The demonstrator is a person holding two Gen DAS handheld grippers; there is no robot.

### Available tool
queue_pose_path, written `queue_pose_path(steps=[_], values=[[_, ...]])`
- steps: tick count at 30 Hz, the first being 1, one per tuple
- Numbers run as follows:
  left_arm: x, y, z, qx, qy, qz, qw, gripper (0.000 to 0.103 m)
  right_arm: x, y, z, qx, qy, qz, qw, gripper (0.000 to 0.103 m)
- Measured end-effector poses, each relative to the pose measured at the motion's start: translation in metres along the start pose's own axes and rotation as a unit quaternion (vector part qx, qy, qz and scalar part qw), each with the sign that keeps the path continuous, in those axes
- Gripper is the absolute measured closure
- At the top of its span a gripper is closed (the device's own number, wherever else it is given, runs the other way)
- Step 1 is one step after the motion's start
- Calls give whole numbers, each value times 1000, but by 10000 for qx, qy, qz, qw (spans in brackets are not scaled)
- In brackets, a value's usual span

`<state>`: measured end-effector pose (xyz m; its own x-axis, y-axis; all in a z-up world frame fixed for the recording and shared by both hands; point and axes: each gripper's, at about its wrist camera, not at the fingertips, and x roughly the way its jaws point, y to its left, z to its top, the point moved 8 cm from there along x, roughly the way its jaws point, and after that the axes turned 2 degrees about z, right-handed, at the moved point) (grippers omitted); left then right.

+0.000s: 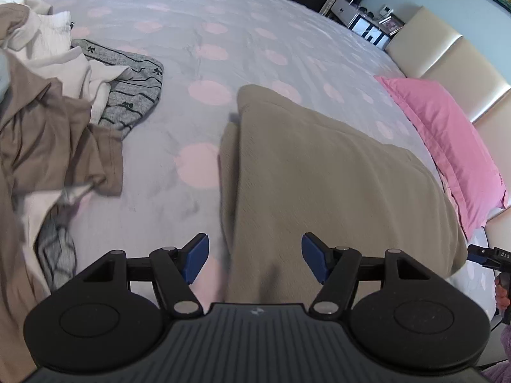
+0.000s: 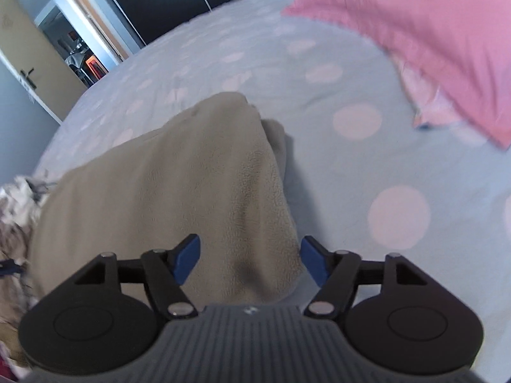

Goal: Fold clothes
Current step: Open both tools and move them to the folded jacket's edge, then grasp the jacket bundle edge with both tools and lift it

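Jaws on both grippers stand spread wide with nothing between them. Left gripper (image 1: 255, 257) hovers over the near edge of the beige fleece garment (image 1: 335, 172), which lies folded on the bed (image 1: 191, 32) with its grey, pink-dotted cover. Right gripper (image 2: 250, 260) hovers over the same garment's right edge. A heap of unfolded clothes (image 1: 54, 102) lies to the left, well apart; a pink pillow (image 1: 447, 134) lies just beside the garment on the right.

Left wrist camera looks down its fingers, close over the bed (image 1: 198, 32), toward the headboard (image 1: 447, 54). Right wrist camera sits equally low, facing the doorway (image 2: 80, 48). Both share the beige fleece garment (image 1: 335, 175) and pink pillow (image 1: 447, 134).
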<state>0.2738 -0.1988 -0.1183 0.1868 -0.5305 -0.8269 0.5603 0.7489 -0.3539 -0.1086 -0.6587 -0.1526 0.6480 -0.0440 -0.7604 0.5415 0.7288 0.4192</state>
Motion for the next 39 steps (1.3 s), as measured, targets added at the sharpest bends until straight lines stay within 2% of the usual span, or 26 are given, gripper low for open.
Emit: queue_pose_path(steps=[4, 7, 11, 13, 17, 24, 32, 39], values=[[28, 11, 16, -112, 228, -460, 9986, 39, 13, -8, 27, -288, 193, -44, 9994, 31], [49, 13, 26, -237, 165, -674, 9973, 39, 32, -10, 47, -164, 243, 306, 9991, 29], [81, 11, 27, -195, 400, -777, 9960, 39, 69, -9, 64, -60, 439, 578, 9973, 25], [92, 8, 27, -119, 440, -908, 9948, 39, 88, -12, 66, -140, 664, 550, 9962, 25], [105, 13, 26, -269, 481, -1218, 9910, 31, 109, -13, 64, 43, 903, 1053, 9903, 22], [135, 20, 27, -663, 821, -1642, 9808, 28, 140, -16, 56, 423, 1240, 1437, 9809, 21], [155, 13, 35, -575, 1073, -1612, 9794, 28, 162, -4, 60, 456, 1478, 1568, 9755, 21], [154, 4, 33, -543, 939, -1463, 9833, 35, 171, 15, 62, 376, 1428, 1647, 9752, 29]])
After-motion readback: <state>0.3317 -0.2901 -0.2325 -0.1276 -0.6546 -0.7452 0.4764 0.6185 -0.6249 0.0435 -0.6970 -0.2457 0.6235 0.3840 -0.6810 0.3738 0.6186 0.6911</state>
